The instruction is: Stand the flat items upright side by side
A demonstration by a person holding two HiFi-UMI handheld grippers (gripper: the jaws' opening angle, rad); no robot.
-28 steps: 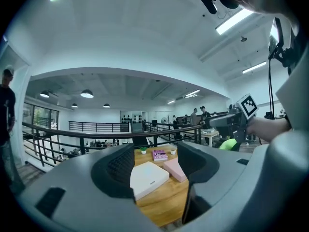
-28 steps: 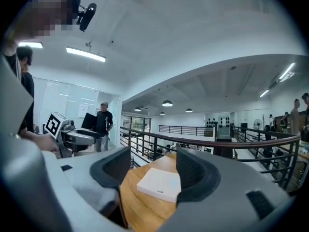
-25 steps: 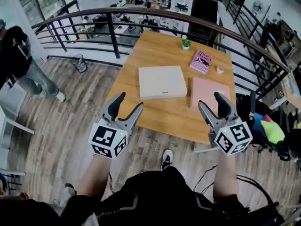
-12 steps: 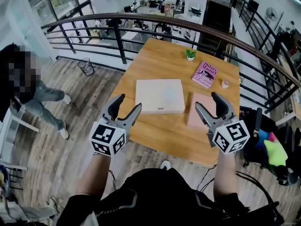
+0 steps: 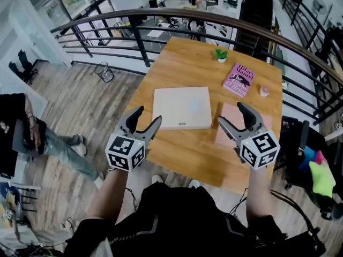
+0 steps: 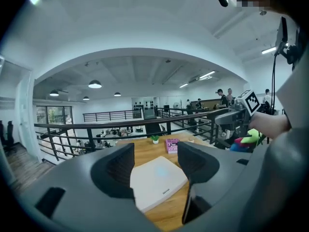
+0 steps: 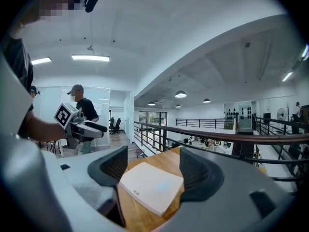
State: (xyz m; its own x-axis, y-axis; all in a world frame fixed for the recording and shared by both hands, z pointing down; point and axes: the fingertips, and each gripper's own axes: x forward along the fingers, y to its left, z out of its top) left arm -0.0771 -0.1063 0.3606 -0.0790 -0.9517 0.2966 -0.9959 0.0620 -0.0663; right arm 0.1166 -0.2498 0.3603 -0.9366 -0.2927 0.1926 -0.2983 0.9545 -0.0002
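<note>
My right tongs (image 5: pixel 231 113), whose jaws have just been opening with nothing gripped, cover most of the pink flat item (image 5: pixel 227 110); only its far edge and thin strips show. The print on the pink book (image 5: pixel 239 80) is too small to read, and I can't tell what the small round thing (image 5: pixel 263 90) beside it is. In the left gripper view my left tongs (image 6: pixel 155 151) hide the white flat item's (image 6: pixel 157 180) near corners. The head view's left edge cuts off a person (image 5: pixel 32 138).

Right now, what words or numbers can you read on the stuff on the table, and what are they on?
Pink book: cover title, too blurred to read.
White flat box: tiny mark near its edge, too small to read.
Marker cubes: black-and-white patterns, no words.
</note>
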